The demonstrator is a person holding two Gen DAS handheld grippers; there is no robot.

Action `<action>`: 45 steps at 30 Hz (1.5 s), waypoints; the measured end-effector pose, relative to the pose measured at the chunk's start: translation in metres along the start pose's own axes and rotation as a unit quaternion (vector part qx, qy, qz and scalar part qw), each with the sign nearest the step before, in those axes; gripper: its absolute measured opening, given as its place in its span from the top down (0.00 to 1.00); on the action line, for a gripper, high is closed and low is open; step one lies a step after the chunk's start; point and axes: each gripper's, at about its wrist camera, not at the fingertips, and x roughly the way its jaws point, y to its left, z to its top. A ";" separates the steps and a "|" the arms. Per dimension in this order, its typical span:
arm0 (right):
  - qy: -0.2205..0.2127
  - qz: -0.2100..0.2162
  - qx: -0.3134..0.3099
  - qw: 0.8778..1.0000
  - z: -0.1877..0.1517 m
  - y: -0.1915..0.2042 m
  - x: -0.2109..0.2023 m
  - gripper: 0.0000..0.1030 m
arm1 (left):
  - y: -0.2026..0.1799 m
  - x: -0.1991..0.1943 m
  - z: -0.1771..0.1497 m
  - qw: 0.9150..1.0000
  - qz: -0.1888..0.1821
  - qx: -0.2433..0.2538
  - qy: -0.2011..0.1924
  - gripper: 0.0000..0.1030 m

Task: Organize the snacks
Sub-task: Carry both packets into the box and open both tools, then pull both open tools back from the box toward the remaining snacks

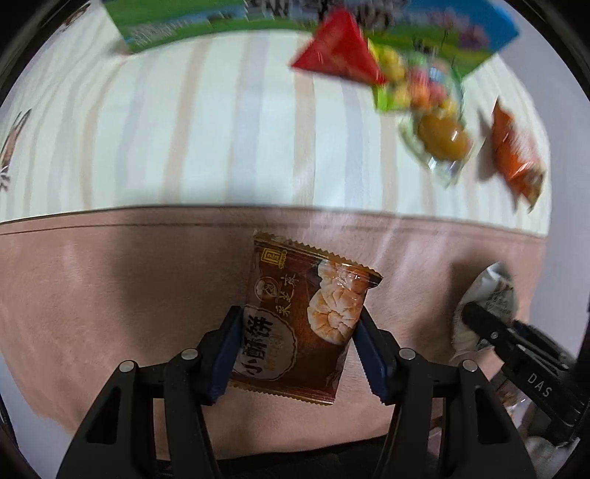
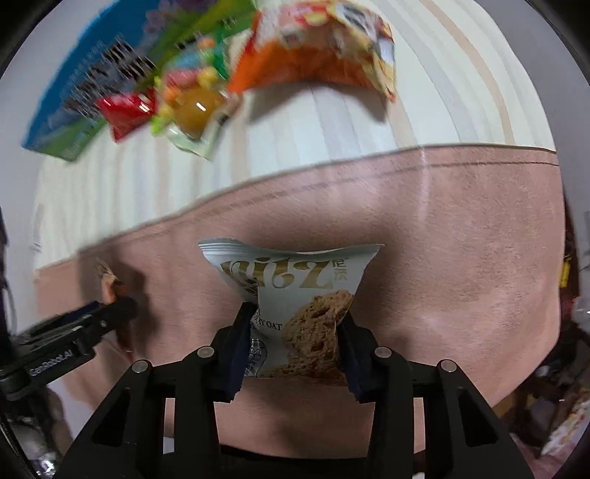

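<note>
Left claw (image 1: 295,339) is clamped on a brown pastry packet (image 1: 306,317); right claw (image 2: 293,350) is clamped on a pale oat-biscuit packet (image 2: 295,294). I hold both above the pink cloth (image 1: 110,294). Judged progress: mid-way, two items in transit. Beyond, on the striped cloth (image 1: 184,129), a loose heap waits: red packet (image 1: 339,48), jelly cup (image 1: 442,140), orange bag (image 2: 317,48). Green-blue boxes (image 1: 177,22) lie there; contents not visible. No sorting bin seen.
</note>
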 end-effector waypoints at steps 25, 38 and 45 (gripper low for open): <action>-0.053 0.008 -0.091 0.994 0.269 0.116 -0.115 0.56 | 0.001 -0.141 0.256 0.997 -0.053 -0.044 -0.040 0.45; 0.013 -0.050 -0.083 0.995 0.292 0.113 -0.060 0.12 | 0.014 -0.067 0.276 0.997 -0.017 -0.054 0.056 0.14; 0.015 -0.052 -0.085 0.995 0.289 0.107 -0.059 0.10 | 0.024 -0.072 0.271 0.998 -0.011 -0.056 0.040 0.14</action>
